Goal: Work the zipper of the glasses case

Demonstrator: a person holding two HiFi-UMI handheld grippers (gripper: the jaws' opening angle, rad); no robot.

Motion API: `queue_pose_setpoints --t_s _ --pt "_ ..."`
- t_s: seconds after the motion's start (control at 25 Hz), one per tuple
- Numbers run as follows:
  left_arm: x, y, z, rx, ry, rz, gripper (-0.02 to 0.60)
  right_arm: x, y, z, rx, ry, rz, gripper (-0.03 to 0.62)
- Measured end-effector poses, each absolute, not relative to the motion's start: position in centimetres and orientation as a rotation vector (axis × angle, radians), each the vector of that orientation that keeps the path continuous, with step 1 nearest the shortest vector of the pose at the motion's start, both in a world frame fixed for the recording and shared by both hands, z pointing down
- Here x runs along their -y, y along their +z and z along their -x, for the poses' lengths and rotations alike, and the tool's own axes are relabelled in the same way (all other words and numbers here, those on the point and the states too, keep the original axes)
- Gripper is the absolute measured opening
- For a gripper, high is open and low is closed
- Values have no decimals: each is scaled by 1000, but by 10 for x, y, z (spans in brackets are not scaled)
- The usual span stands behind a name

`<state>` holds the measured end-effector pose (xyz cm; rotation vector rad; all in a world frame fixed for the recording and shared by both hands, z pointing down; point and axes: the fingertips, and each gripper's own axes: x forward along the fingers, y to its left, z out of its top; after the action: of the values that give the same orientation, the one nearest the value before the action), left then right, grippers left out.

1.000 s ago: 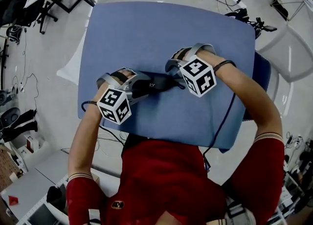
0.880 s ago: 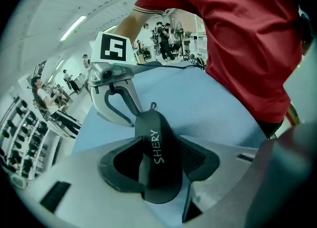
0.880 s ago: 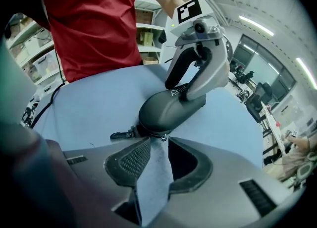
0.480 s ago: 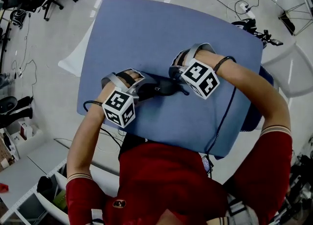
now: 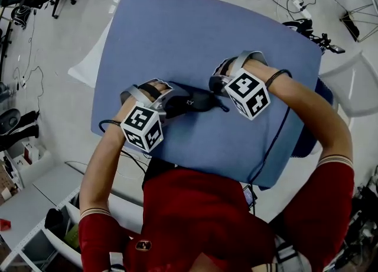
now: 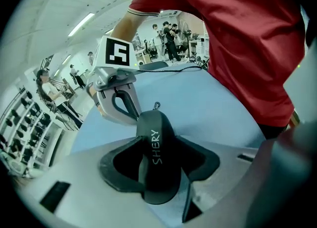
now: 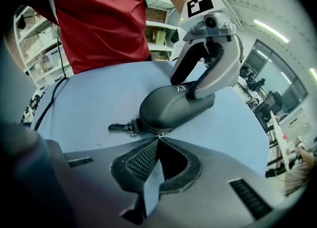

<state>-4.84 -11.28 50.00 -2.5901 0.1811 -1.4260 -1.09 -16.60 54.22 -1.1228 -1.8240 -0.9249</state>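
A black glasses case [image 5: 195, 102] lies on the blue table [image 5: 177, 34] between both grippers. My left gripper [image 6: 157, 165] is shut on the case's [image 6: 156, 142] near end, its pads pressing both sides. My right gripper [image 7: 158, 140] has just been closing. Its tips now meet on the small metal zipper pull [image 7: 159, 134] at the case's [image 7: 173, 105] rounded end. A black clip [image 7: 121, 127] hangs off that end. In the head view the left gripper [image 5: 171, 106] and right gripper [image 5: 216, 94] sit at opposite ends of the case.
The table's near edge [image 5: 195, 167] runs just in front of the person's red shirt [image 5: 195, 217]. A black cable [image 5: 269, 146] trails from the right arm across the table. Chairs, cables and a white panel [image 5: 88, 64] stand on the floor around the table.
Both hands stay at the case's ends. The right gripper's marker cube has rolled slightly. The head camera has shifted a little.
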Motion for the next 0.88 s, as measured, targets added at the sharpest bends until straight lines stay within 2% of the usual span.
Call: queue_pose_setpoints --t_s 0.4,0.88 --pt "116 502 49 -272 -1433 2636 192 158 541 -5 1886 -884 959 -3" --pt "112 504 55 -281 -1418 2652 196 138 541 -5 1896 -820 526 -2"
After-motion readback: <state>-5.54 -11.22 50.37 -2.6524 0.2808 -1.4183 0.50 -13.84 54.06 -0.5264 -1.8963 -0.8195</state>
